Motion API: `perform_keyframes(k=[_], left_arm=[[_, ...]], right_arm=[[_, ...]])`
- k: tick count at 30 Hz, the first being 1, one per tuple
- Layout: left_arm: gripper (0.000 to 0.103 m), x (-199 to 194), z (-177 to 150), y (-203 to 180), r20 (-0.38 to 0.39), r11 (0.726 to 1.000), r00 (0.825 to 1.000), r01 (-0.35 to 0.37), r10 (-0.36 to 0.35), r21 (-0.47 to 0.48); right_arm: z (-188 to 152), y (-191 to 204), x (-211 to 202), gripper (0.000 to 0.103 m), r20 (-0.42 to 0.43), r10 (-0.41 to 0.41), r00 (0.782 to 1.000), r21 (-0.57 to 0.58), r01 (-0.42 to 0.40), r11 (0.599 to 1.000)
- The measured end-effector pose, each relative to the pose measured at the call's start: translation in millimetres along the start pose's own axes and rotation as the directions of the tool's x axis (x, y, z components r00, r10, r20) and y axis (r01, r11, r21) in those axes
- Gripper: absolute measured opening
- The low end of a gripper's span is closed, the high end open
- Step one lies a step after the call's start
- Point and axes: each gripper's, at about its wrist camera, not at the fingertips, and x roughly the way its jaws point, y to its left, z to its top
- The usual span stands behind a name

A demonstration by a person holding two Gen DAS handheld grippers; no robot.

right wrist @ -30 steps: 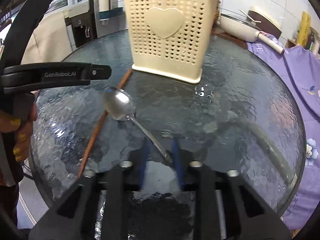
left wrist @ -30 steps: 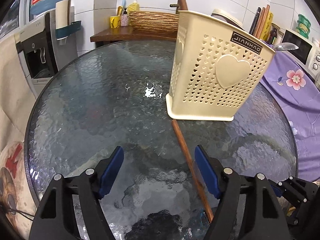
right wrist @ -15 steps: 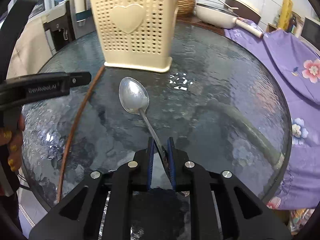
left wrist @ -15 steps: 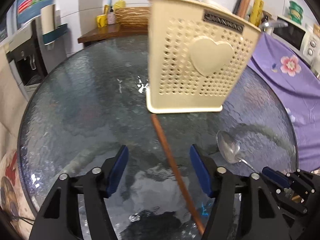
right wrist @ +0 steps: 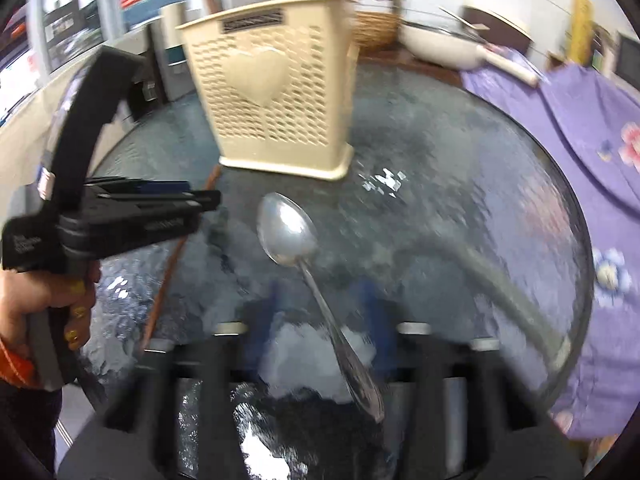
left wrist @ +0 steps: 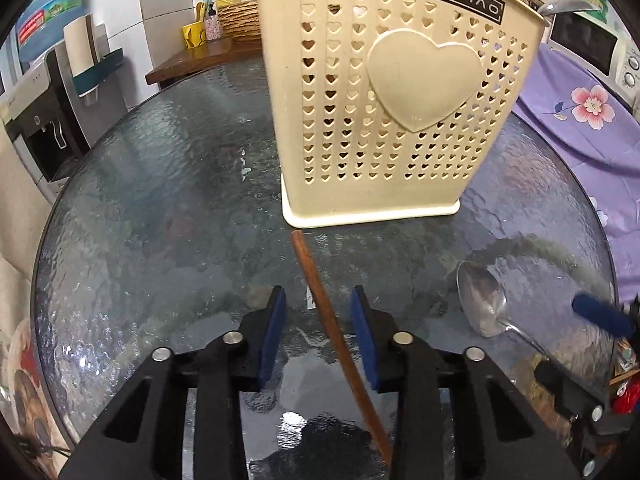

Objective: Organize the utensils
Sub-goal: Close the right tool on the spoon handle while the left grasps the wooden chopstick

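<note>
Left wrist view first: the left gripper (left wrist: 318, 332) hangs low over the round textured-glass table (left wrist: 160, 184) with its blue-padded jaws spread wide, straddling the long brown wooden chopstick (left wrist: 328, 312) without touching it, apparently lined up for a pinch. That stick lies flat, its long axis running from the table's near edge toward the centre, far tip just short of the base of the cream perforated plastic utensil holder with the heart emblem (left wrist: 392, 112).

Over to the right wrist view, blurred but readable: the right gripper (right wrist: 326, 320) is open too, and the silver metal spoon (right wrist: 288, 232) lies between its fingers. Bowl up, it points at the holder, handle back toward the near edge, probably aligned for a clean re-grip.
</note>
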Motion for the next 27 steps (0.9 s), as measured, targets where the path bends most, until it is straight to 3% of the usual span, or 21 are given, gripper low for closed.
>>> perform_keyframes(k=[12, 19, 22, 27], left_arm=[[0.025, 2, 4, 4, -0.017, 1.0, 1.0, -0.002, 0.002, 0.008], [0.025, 0, 2, 4, -0.032, 0.998, 0.998, 0.059, -0.058, 0.012], [0.024, 0, 1, 4, -0.031, 0.998, 0.998, 0.059, -0.059, 0.01], [0.016, 0, 0, 4, -0.032, 0.998, 0.998, 0.062, -0.062, 0.007]], right_arm=[[24, 15, 50, 0.06, -0.127, 0.1, 0.987, -0.149, -0.119, 0.982], [29, 18, 57, 0.06, -0.168, 0.113, 0.979, -0.186, -0.144, 0.972], [30, 20, 56, 0.055, -0.179, 0.116, 0.977, -0.195, -0.151, 0.969], [31, 28, 54, 0.039, -0.181, 0.124, 0.976, -0.212, -0.162, 0.964]])
